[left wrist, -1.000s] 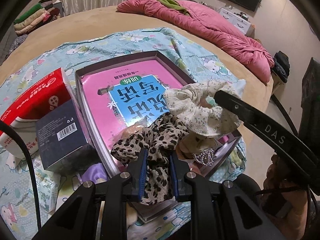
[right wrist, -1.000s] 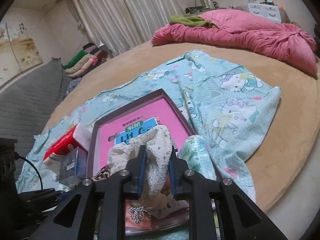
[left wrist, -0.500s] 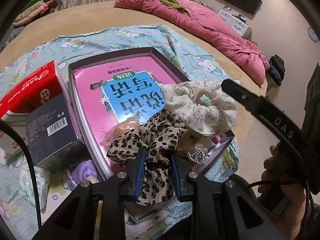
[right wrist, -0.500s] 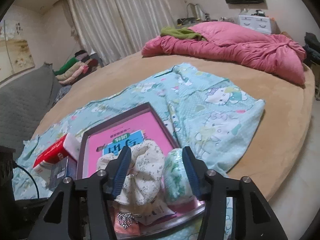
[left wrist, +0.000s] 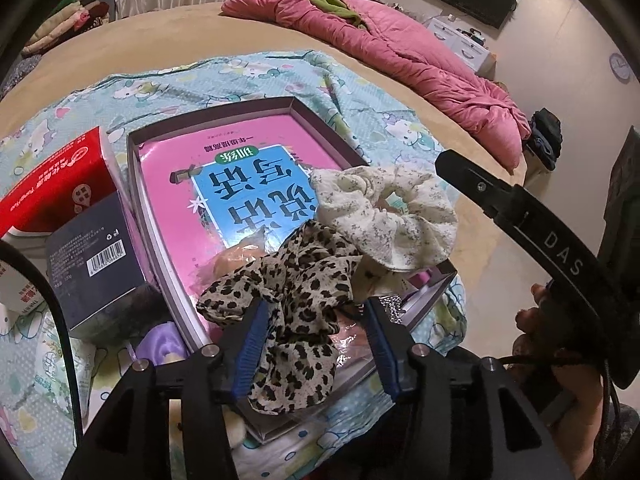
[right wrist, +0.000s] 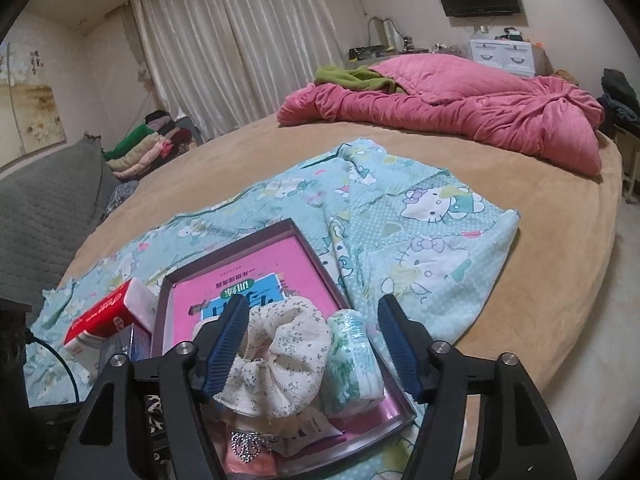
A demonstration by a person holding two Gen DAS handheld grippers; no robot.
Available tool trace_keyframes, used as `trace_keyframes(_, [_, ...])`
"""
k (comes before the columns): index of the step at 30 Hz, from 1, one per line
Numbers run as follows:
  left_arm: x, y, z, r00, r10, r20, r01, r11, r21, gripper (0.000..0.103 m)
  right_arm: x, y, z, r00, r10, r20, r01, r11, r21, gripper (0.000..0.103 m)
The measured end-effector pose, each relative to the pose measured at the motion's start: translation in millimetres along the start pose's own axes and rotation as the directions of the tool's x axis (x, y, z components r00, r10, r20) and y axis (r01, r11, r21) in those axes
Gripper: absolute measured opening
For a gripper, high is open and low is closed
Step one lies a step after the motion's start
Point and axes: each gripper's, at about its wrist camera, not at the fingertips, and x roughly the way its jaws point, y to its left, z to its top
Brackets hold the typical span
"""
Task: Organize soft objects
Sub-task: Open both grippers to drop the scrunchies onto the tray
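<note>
A leopard-print scrunchie point(left wrist: 298, 304) lies over the near rim of a shallow purple box point(left wrist: 224, 114) that holds a pink book. My left gripper point(left wrist: 316, 344) stands open around it, fingers apart on either side. A cream floral scrunchie point(left wrist: 396, 210) rests in the box to the right; it also shows in the right wrist view point(right wrist: 280, 354). My right gripper point(right wrist: 312, 344) is open above it, with a green tissue pack point(right wrist: 352, 354) between its fingers too. The box shows in that view point(right wrist: 224, 264).
A red tissue box point(left wrist: 56, 176) and a dark carton point(left wrist: 96, 264) stand left of the purple box. All sit on a teal cartoon sheet point(right wrist: 420, 216) on a round tan bed point(right wrist: 560, 280). A pink quilt point(right wrist: 460, 108) lies at the far side.
Both grippers have opened. The right one let go of the cream scrunchie, which now rests in the box. The left one released the leopard scrunchie, which lies on the box rim.
</note>
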Motion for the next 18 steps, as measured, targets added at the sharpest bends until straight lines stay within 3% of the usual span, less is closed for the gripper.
trace_keyframes(18, [-29,6,-1,0.997,0.039,0.068,-0.038,0.999,-0.011,0.064,-15,7,4,0.997,0.008,0.074,-0.006,0.999,-0.032,0.079])
